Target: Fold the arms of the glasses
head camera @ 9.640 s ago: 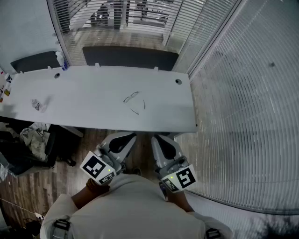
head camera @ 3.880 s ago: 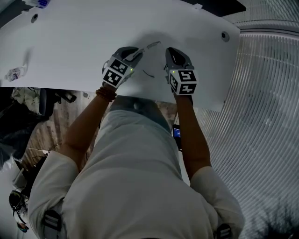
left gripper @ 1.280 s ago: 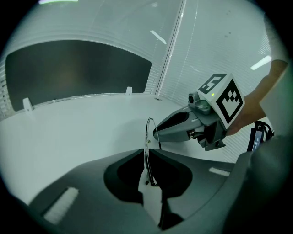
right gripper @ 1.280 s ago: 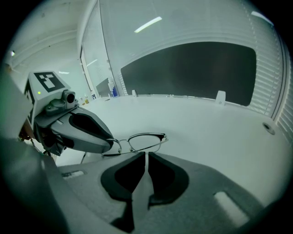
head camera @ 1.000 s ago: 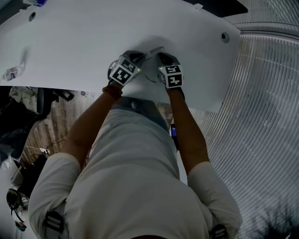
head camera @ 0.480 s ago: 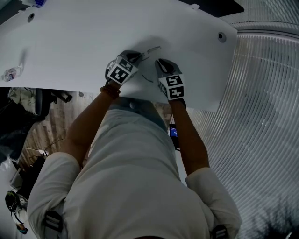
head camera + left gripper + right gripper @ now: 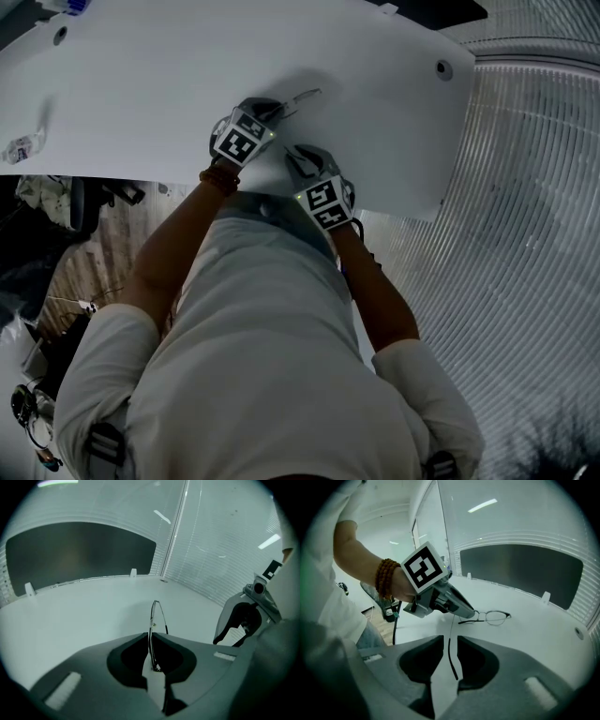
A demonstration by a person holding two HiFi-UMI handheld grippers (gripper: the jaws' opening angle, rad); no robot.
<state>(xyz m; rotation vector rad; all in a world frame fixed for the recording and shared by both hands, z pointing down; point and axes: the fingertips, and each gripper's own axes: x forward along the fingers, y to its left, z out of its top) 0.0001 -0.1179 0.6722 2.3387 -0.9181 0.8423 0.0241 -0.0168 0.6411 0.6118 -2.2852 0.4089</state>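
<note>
- Looking steeply down, the head view is taking in one white table [image 7: 141, 84], one pair of glasses [image 7: 302, 97] near its middle, and two grippers, each carrying one marker cube [image 7: 241, 142].
- The left gripper [image 7: 274, 109] is reaching the near end of the glasses. The right gripper [image 7: 292, 155] is sitting just beside it, closer to the table's front edge.
- Only this view is showing both forearms, two round holes [image 7: 438, 67] in the tabletop and one small packet [image 7: 23, 147] far off to the left; it is not showing how either claw stands.
- The left gripper view is showing its claw pinching the thin wire frame, which is standing edge-on between the pads. It is also catching the right gripper at the right edge and one dark panel [image 7: 79, 555] behind the table.
- The right gripper view is showing its claw slightly spread, having just been opening. One temple arm [image 7: 451, 656] is running through the gap without the pads pressing on it.
- This view alone is showing the glasses from the side, with two lenses beyond the left gripper's tip, and one beaded bracelet [image 7: 384, 581] on that wrist.
</note>
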